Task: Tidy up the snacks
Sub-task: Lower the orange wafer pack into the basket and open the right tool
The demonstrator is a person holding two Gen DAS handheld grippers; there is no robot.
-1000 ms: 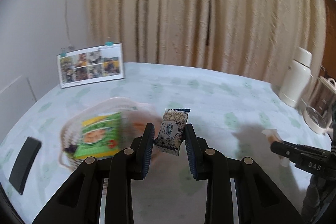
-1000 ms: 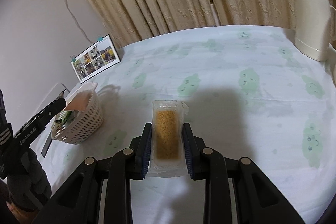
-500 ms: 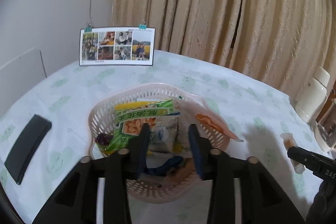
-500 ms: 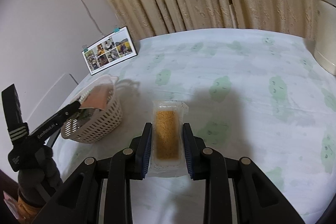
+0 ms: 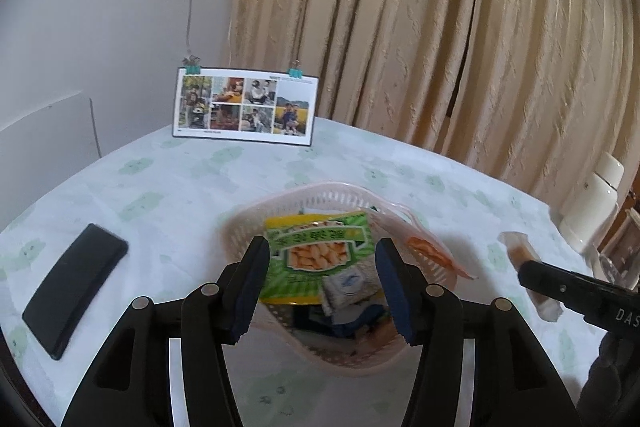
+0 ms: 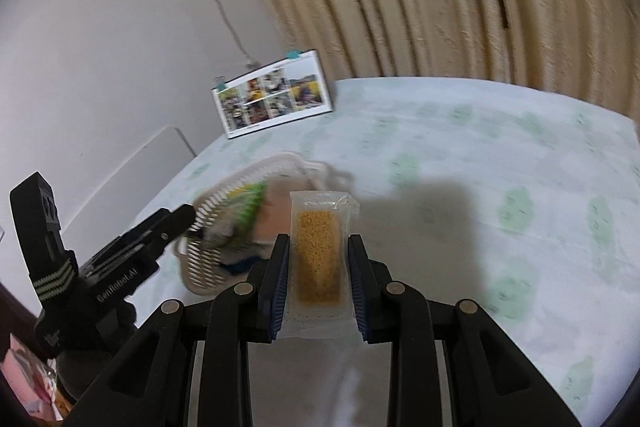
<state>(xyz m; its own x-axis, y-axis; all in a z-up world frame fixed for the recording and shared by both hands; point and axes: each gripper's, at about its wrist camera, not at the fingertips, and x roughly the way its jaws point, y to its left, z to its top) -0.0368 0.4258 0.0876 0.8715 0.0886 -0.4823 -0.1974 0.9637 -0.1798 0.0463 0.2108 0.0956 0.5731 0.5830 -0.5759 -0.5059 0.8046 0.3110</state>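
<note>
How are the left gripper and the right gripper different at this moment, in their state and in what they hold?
The left gripper has its jaws spread wide and holds nothing; the right gripper has its jaws closed on a clear packet of golden crumbs. The left gripper hangs over the pink basket of snacks; the right gripper is beside the basket. Both are black with two blue-padded fingers.
</note>
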